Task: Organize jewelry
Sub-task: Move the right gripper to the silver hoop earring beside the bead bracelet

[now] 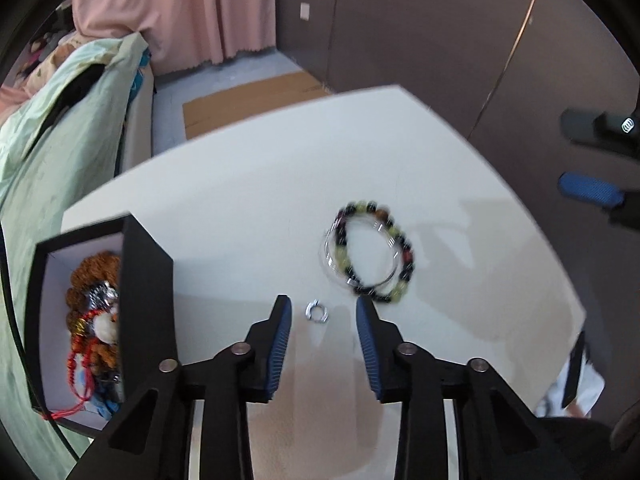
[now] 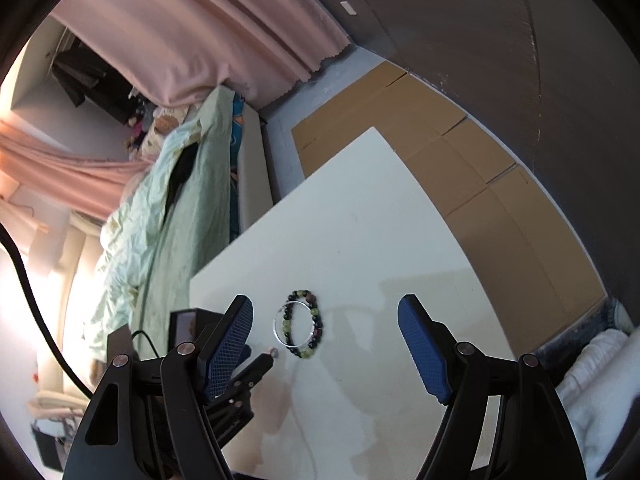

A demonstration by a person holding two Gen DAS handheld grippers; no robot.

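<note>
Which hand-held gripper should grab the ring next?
Left. The left hand-held gripper already straddles the ring, fingers either side. The right hand-held gripper hangs open farther back.

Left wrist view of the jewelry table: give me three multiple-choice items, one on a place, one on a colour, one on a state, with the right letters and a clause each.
1. Where is the small silver ring?
A. in the black box
B. on the white table between the left gripper's fingertips
C. on the bed

2. What colour are the pads of the left gripper?
A. blue
B. red
C. yellow

3. What is the state of the beaded bracelet?
A. held by the right gripper
B. lying on the table
C. inside the box

Answers: 1 B, the ring lies loose on the table between the tips. 2 A, both ribbed pads are blue. 3 B, it lies flat, and the right gripper is open above it.
</note>
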